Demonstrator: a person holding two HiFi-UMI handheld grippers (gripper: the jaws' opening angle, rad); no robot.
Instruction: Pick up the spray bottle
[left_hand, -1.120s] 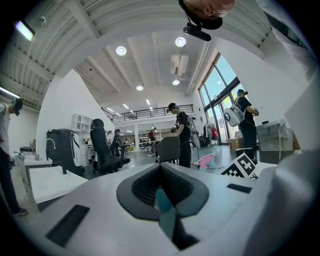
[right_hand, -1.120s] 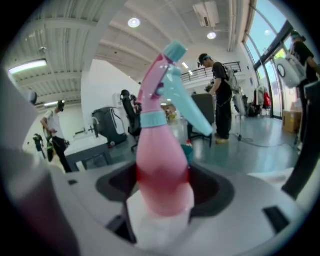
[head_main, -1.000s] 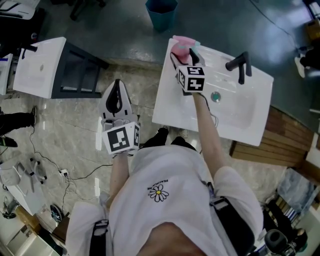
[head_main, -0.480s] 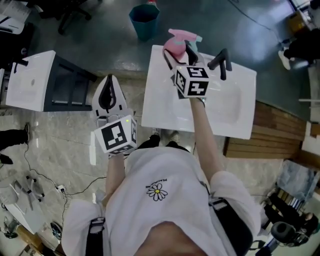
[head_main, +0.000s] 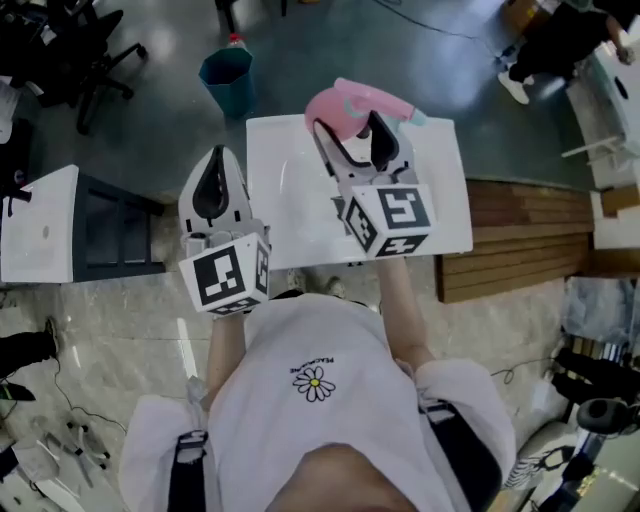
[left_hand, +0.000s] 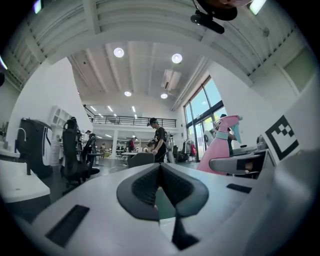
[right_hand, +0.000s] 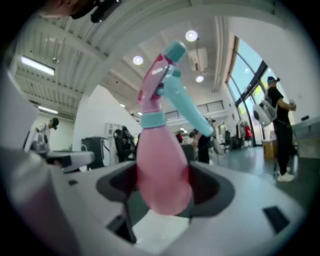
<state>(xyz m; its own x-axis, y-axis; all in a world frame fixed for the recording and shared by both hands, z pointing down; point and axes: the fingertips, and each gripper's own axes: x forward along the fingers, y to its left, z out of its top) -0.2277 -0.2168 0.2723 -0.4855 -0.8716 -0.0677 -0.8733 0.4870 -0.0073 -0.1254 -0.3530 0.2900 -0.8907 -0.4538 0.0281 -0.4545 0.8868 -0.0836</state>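
A pink spray bottle (head_main: 340, 108) with a teal trigger and collar is lifted above the white sink counter (head_main: 290, 215). My right gripper (head_main: 352, 135) is shut on its body. In the right gripper view the spray bottle (right_hand: 162, 165) fills the space between the jaws, its nozzle pointing up and to the right. My left gripper (head_main: 212, 190) hovers to the left of the counter with its jaws shut and nothing in them. In the left gripper view the left gripper (left_hand: 160, 187) shows its pads pressed together, and the spray bottle (left_hand: 220, 150) appears off to the right.
A teal bin (head_main: 227, 75) stands on the dark floor beyond the counter. A second white basin on a dark frame (head_main: 45, 225) sits at the left. Wooden slats (head_main: 520, 245) lie right of the counter. Office chairs (head_main: 60, 50) and a person (head_main: 560, 45) are farther off.
My right gripper has risen with the spray bottle off the sink counter and come nearer the camera. The head view has swung, hiding the black faucet. The left gripper stays shut.
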